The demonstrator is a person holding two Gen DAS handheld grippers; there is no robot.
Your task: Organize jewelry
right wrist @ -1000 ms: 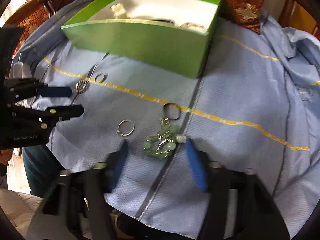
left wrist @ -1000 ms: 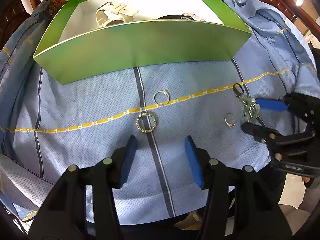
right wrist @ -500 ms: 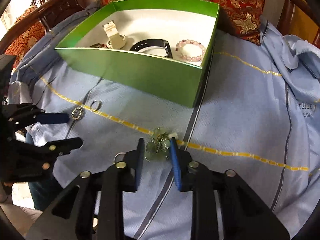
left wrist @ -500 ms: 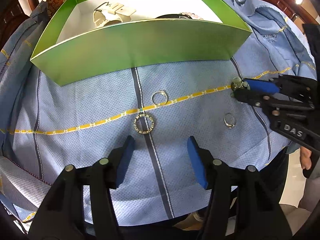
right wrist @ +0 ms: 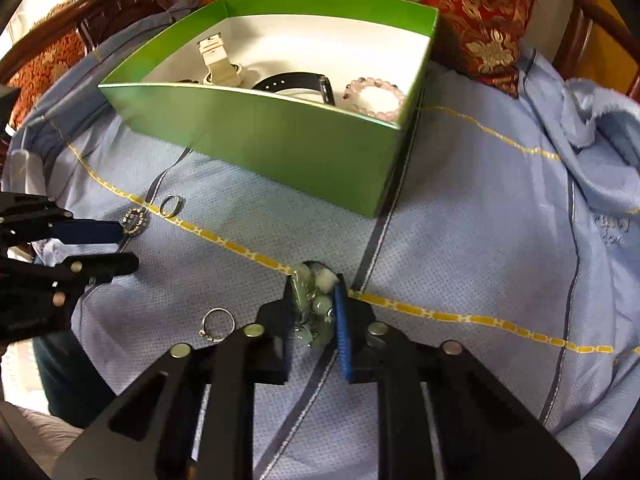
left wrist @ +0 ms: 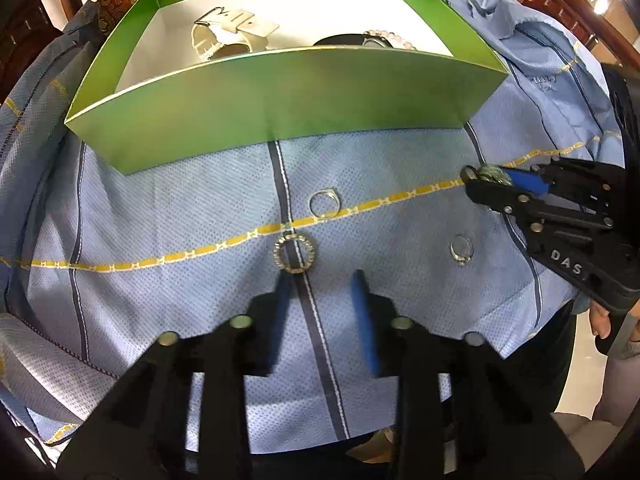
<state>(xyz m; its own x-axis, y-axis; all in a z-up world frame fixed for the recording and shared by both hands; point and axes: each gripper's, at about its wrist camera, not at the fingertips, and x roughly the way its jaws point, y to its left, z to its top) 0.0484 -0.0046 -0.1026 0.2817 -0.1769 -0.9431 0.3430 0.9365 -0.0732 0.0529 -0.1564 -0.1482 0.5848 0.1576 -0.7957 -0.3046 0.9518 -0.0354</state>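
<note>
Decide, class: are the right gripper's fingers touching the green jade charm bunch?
Touching. The right wrist view shows the closing right gripper with both fingers pressing the jade charm bunch.

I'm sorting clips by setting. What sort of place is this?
Probably a living room at home: carved dark wooden chairs with a red and gold cushion, and a blue shirt spread as a work surface under a green box of jewelry.

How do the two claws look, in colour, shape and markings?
Both are black plastic frames with cut-out windows and round silver studs. The left claw has blue pads on long narrow fingers. The right claw looks the same, and its side shows the raised letters DAS.
</note>
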